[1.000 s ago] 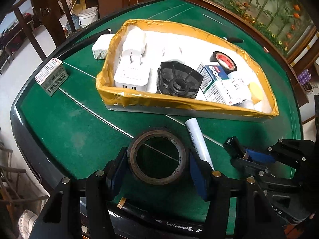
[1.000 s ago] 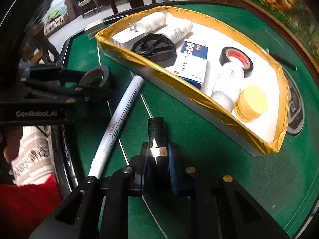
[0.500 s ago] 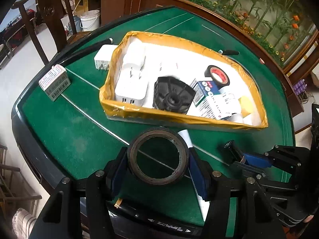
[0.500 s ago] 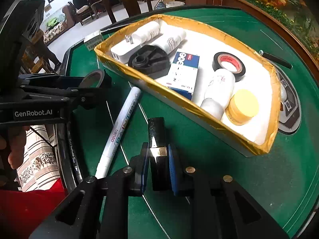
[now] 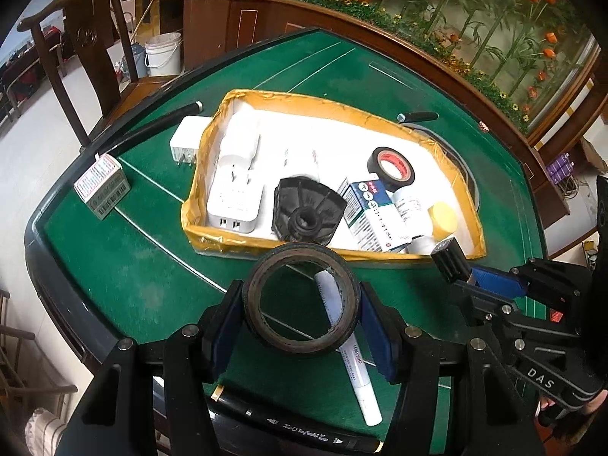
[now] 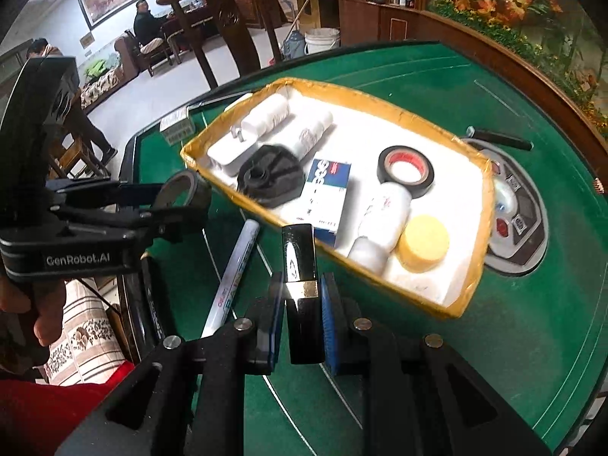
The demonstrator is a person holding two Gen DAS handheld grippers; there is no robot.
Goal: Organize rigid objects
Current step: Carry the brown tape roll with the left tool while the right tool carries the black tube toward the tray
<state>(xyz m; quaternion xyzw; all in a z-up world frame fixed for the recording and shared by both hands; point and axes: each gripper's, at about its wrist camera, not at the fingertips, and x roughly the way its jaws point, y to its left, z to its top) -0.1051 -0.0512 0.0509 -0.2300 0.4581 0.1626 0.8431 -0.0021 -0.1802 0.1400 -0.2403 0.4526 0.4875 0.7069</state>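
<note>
1. The left gripper point(image 5: 300, 321) is clamped on a dark tape roll point(image 5: 301, 301), held above the green table point(image 5: 125, 273).
2. The right gripper point(image 6: 302, 317) is clamped on a black tube with a gold band point(image 6: 300, 262), also held off the table.
3. The yellow-rimmed tray point(image 5: 380, 258) lies at 12 o'clock from both grippers.
4. A white paint marker point(image 6: 231, 277) lies on the table at 10 o'clock from the right gripper.

"GenRobot.AI" on left gripper point(image 6: 178, 205) (white lettering); "DAS" on right gripper point(image 5: 454, 266)
</note>
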